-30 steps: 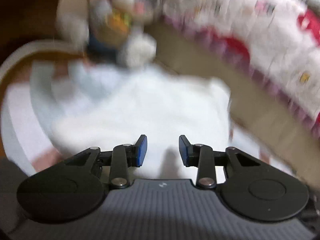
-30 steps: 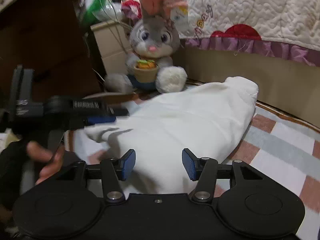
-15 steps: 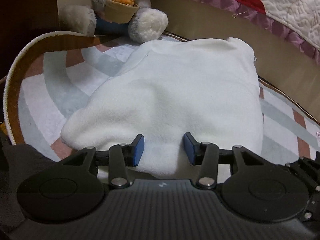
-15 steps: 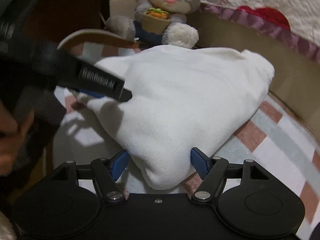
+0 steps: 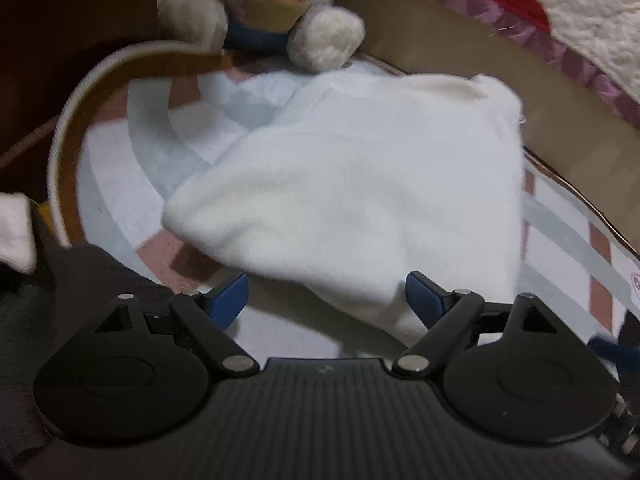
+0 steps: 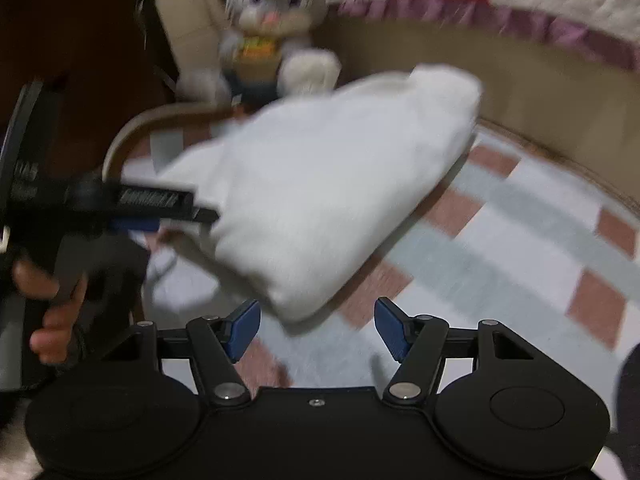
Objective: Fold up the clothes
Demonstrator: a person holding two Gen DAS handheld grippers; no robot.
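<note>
A white fleece garment (image 5: 360, 200) lies folded into a thick bundle on a checked rug (image 5: 120, 184). My left gripper (image 5: 326, 300) is open wide at the bundle's near edge, with the fabric lying just ahead of and between its blue pads and not pinched. In the right wrist view the same garment (image 6: 320, 184) shows a near corner just in front of my right gripper (image 6: 316, 330), which is open and holds nothing. The left gripper (image 6: 160, 208) appears there at the garment's left edge, held by a hand (image 6: 48, 292).
A plush rabbit (image 6: 272, 32) sits at the rug's far edge beside a beige cabinet (image 6: 188, 12). A bed side board (image 5: 500, 92) under a quilt (image 5: 580, 8) runs along the right. Dark fabric (image 5: 80, 280) lies at the near left.
Both grippers have opened wider and drawn back a little from the garment. Its near corner, between the right fingers half a second ago, now lies just ahead of them.
</note>
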